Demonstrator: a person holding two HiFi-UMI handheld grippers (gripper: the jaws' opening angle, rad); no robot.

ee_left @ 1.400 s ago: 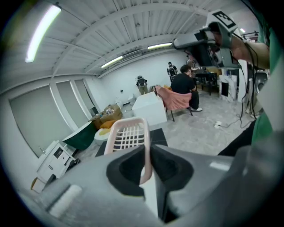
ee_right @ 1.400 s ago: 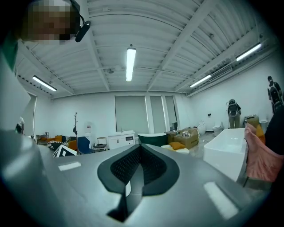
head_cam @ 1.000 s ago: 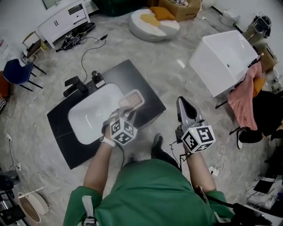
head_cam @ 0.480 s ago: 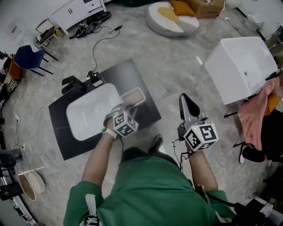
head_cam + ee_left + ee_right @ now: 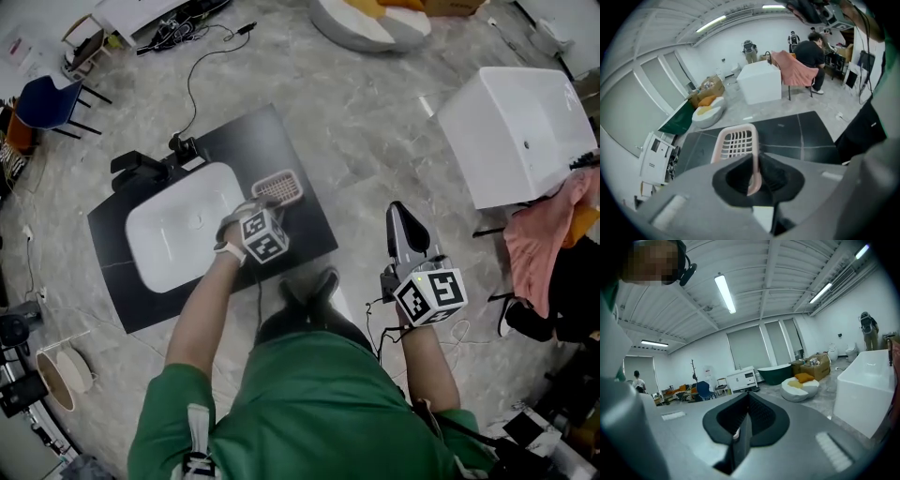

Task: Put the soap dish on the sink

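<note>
A pink slatted soap dish (image 5: 279,187) (image 5: 736,143) is pinched by its near rim in my left gripper (image 5: 251,212) (image 5: 754,176), whose jaws are shut on it. The dish hangs over the black slab (image 5: 298,223) just right of the white sink basin (image 5: 178,236). A black faucet (image 5: 137,168) stands at the basin's far left. My right gripper (image 5: 403,225) (image 5: 740,427) is off to the right over the floor, shut, with nothing between its jaws.
A white tub (image 5: 517,134) (image 5: 762,82) stands at the right with a pink cloth (image 5: 544,246) on a chair beside it. A person (image 5: 808,55) sits beyond it. A blue chair (image 5: 39,103), cables (image 5: 197,84) and a round cushion (image 5: 375,21) lie around the slab.
My left gripper has carried the soap dish a little farther away and leftwards, staying beside the basin. The head view has shifted. The right gripper has barely moved.
</note>
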